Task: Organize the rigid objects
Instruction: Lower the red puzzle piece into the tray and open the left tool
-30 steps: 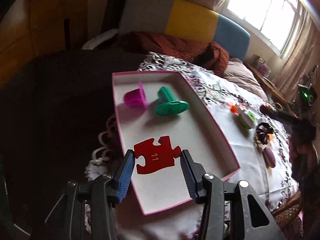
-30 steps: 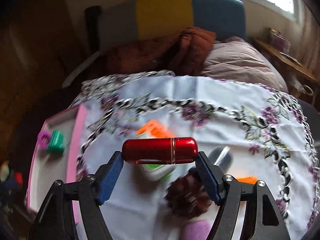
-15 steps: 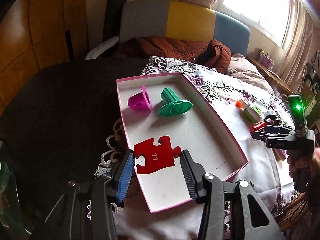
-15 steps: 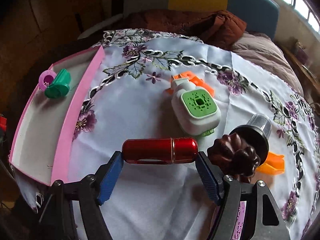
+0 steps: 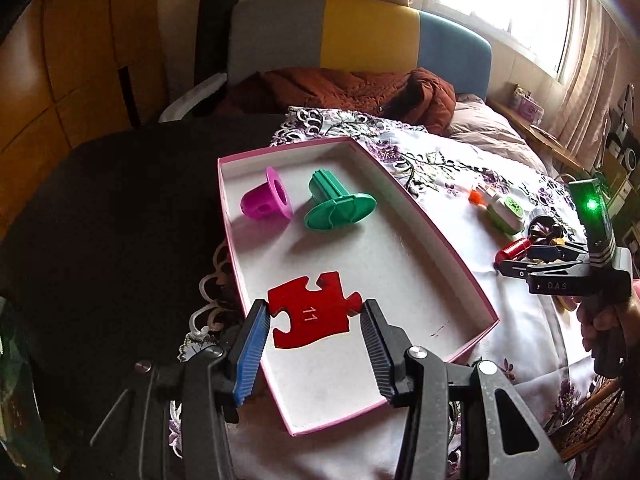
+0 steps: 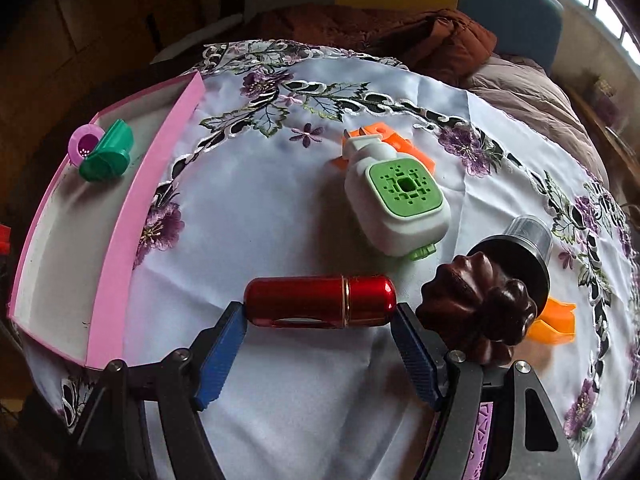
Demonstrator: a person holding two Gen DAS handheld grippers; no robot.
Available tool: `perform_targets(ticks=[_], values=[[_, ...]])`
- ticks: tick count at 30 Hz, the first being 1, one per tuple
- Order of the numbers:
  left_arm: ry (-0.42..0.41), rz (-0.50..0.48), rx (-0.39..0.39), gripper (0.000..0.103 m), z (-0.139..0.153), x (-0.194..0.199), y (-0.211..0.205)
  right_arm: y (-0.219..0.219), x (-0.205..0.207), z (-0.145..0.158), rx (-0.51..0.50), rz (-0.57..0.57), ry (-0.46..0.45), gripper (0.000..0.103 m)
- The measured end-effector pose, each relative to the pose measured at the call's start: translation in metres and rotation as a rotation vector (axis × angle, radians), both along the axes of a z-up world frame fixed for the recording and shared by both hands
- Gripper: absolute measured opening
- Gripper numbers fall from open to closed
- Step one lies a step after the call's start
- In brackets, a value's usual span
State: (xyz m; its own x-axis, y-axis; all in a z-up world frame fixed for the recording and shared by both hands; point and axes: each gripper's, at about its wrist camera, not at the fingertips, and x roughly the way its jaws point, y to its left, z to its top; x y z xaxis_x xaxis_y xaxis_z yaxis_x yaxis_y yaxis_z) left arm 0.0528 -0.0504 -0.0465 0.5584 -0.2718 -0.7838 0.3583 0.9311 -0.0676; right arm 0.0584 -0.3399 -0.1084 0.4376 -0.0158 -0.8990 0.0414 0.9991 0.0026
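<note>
My left gripper [image 5: 314, 316] is shut on a red puzzle piece [image 5: 311, 309] marked 11 and holds it over the near end of the pink-rimmed white box [image 5: 452, 260]. A magenta cup [image 5: 266, 200] and a green spool [image 5: 338, 208] lie at the box's far end. My right gripper [image 6: 320, 320] is shut on a red metal cylinder [image 6: 320, 300], held crosswise just above the white floral tablecloth [image 6: 248, 208], to the right of the box [image 6: 120, 264]. In the left wrist view the right gripper [image 5: 516, 258] shows at the right with the cylinder [image 5: 512, 249].
A white and green device [image 6: 396, 204] with orange parts lies on the cloth ahead of the right gripper. A dark brown carved knob [image 6: 480, 304] on a clear jar sits beside its right finger. An orange piece [image 6: 554, 320] lies behind. A sofa with brown blankets [image 5: 340, 92] is beyond.
The right gripper with the red cylinder has come lower and closer to the cloth beside the brown knob. The left gripper has drawn back slightly, still holding the puzzle piece over the box.
</note>
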Motion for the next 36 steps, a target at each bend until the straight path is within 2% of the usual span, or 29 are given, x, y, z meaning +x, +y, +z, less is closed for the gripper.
perform_targets(ticks=[5, 9, 12, 13, 19, 27, 30, 34, 36], values=[[0.037, -0.004, -0.016, 0.048, -0.007, 0.008, -0.003, 0.001, 0.001, 0.0, -0.004, 0.002, 0.0, 0.074], [0.095, 0.004, -0.077, 0.048, -0.011, 0.02, -0.001, 0.001, 0.001, 0.0, -0.005, 0.003, 0.0, 0.074], [0.157, 0.021, -0.155, 0.048, -0.015, 0.031, 0.004, 0.001, 0.001, 0.0, -0.006, 0.004, 0.0, 0.074], [0.159, 0.026, -0.156, 0.048, -0.015, 0.034, 0.004, 0.001, 0.001, 0.0, -0.008, 0.005, -0.001, 0.074], [0.114, 0.005, -0.081, 0.048, -0.012, 0.056, -0.003, 0.001, 0.001, 0.0, -0.012, 0.008, -0.002, 0.074], [0.109, 0.023, 0.023, 0.048, -0.031, 0.088, -0.013, 0.001, 0.002, 0.0, -0.016, 0.013, -0.004, 0.074], [0.097, 0.034, 0.085, 0.05, -0.038, 0.095, -0.018, 0.002, 0.002, 0.0, -0.019, 0.016, -0.004, 0.074], [0.083, 0.035, 0.064, 0.056, -0.034, 0.091, -0.015, 0.002, 0.002, 0.0, -0.019, 0.017, -0.004, 0.074], [0.06, 0.041, 0.054, 0.056, -0.029, 0.084, -0.012, 0.002, 0.002, 0.0, -0.019, 0.017, -0.004, 0.074]])
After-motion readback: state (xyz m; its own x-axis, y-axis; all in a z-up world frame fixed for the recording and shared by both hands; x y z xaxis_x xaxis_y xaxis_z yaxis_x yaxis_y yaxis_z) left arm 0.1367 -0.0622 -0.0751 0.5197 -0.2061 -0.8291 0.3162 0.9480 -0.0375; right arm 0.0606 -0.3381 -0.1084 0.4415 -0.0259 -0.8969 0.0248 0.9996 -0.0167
